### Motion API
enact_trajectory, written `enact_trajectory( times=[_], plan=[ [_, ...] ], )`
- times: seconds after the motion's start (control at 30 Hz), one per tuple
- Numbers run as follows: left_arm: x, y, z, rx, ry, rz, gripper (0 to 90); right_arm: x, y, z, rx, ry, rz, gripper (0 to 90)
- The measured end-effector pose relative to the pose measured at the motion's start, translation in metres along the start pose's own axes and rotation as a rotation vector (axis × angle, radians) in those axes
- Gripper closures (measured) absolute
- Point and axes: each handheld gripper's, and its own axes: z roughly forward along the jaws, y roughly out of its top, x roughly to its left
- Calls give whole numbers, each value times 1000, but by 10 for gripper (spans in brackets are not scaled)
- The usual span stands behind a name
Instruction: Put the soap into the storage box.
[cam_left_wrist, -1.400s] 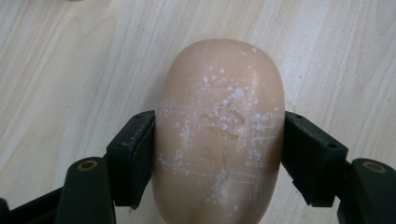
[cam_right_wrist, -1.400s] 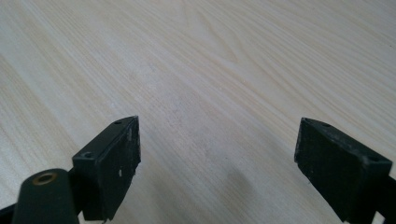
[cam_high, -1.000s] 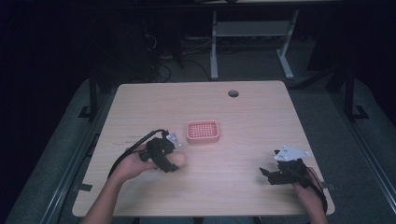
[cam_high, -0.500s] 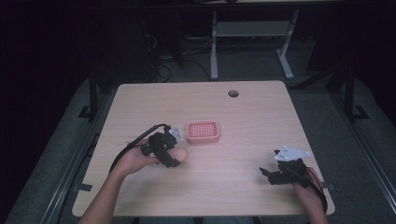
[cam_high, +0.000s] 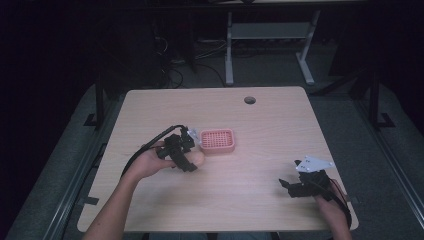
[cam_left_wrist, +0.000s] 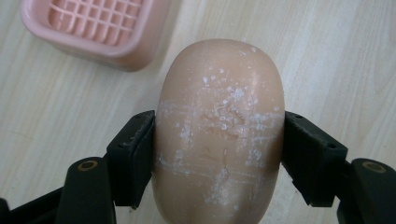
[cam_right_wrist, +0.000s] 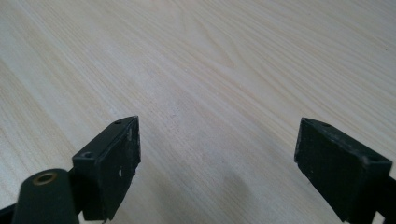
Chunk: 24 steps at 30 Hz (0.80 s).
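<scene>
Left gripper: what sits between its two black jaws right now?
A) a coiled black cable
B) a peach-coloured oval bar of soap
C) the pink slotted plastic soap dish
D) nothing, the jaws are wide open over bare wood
B: in the left gripper view the left gripper has both black jaws pressed against the sides of the peach-coloured oval bar of soap, while the pink slotted plastic soap dish lies apart on the wooden table.

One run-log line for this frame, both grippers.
left hand-held gripper: shut on soap bar | pink soap dish: empty, beside | right hand-held gripper: open, over bare table
</scene>
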Motion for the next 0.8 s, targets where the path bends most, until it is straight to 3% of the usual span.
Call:
enact_trajectory(
  times=[0.8],
  plan=[
    [20, 42, 7, 31, 22, 34, 312, -1, 0, -1, -12, 6, 16, 138]
  ],
)
